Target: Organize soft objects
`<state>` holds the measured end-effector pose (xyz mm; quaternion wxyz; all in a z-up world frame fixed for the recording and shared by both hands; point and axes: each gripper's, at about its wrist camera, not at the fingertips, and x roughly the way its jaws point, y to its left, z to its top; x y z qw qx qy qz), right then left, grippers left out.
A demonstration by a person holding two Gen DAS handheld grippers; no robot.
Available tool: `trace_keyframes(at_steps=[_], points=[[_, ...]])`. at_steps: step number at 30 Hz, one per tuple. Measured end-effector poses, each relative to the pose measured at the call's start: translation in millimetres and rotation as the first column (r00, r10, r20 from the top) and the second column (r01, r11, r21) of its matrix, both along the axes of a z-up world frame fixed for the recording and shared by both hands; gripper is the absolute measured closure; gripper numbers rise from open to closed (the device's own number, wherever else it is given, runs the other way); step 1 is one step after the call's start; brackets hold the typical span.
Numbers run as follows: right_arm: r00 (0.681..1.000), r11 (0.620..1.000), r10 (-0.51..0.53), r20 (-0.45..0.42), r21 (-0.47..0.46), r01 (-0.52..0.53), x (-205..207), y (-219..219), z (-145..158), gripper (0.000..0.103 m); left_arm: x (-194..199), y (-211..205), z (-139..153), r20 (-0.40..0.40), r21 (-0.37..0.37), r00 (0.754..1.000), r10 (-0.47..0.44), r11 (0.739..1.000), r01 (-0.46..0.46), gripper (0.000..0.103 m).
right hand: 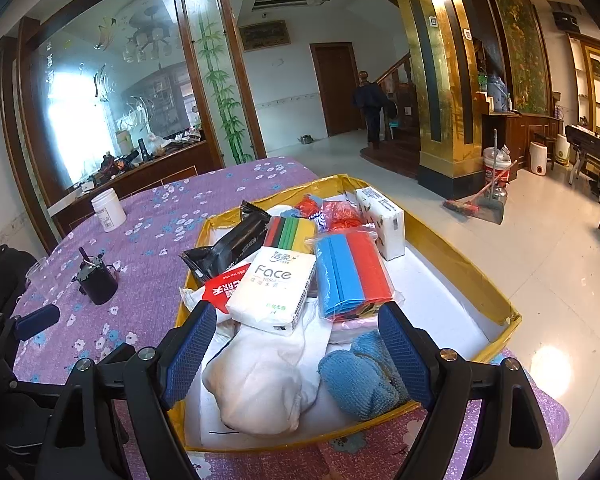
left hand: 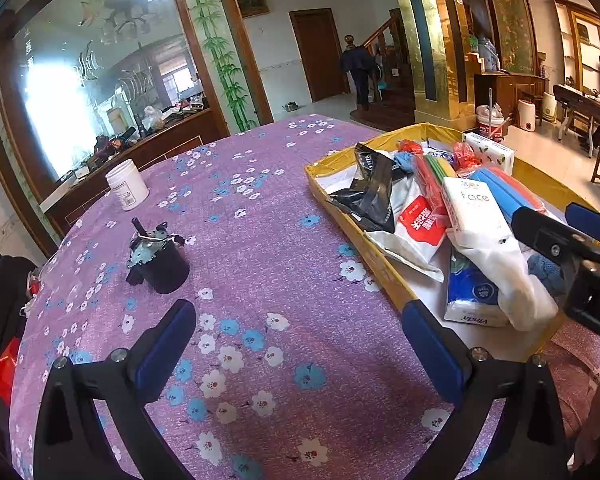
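Note:
A yellow-walled box (right hand: 460, 248) on the purple flowered tablecloth (left hand: 260, 208) holds the soft things. In it lie a white "Face" tissue pack (right hand: 272, 288), a white cloth (right hand: 260, 384), a blue towel (right hand: 364, 376), a blue and red sponge pack (right hand: 352, 276), a striped sponge pack (right hand: 290, 232), a black bag (right hand: 228, 248) and another tissue pack (right hand: 384, 220). My right gripper (right hand: 296, 312) hangs open over the box's near end, above the white cloth and blue towel, with its pads touching nothing. My left gripper (left hand: 298, 312) is open above bare tablecloth, left of the box (left hand: 374, 258).
A dark cup (left hand: 160, 260) with a trinket and a white jar (left hand: 127, 184) stand on the table's left side. Beyond the box the table drops to a tiled floor (right hand: 540, 264) with a broom (right hand: 472, 204). A person (right hand: 374, 108) stands far off by the stairs.

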<state>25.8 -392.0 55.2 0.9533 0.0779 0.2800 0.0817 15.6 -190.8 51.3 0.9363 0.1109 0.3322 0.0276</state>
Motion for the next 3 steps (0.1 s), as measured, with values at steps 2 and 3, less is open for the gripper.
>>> trace_keyframes(at_steps=[2, 3], points=[[1.0, 1.0, 0.0, 0.005, -0.002, 0.0, -0.9, 0.0, 1.0, 0.016, -0.9, 2.8, 1.7, -0.001, -0.023, 1.0, -0.005, 1.0, 0.005, 0.001], [1.0, 1.0, 0.001, 0.008, -0.002, -0.001, -1.8, -0.2, 1.4, 0.016, -1.3, 4.5, 2.4, 0.003, -0.028, 1.0, 0.002, 1.0, -0.001, 0.001]])
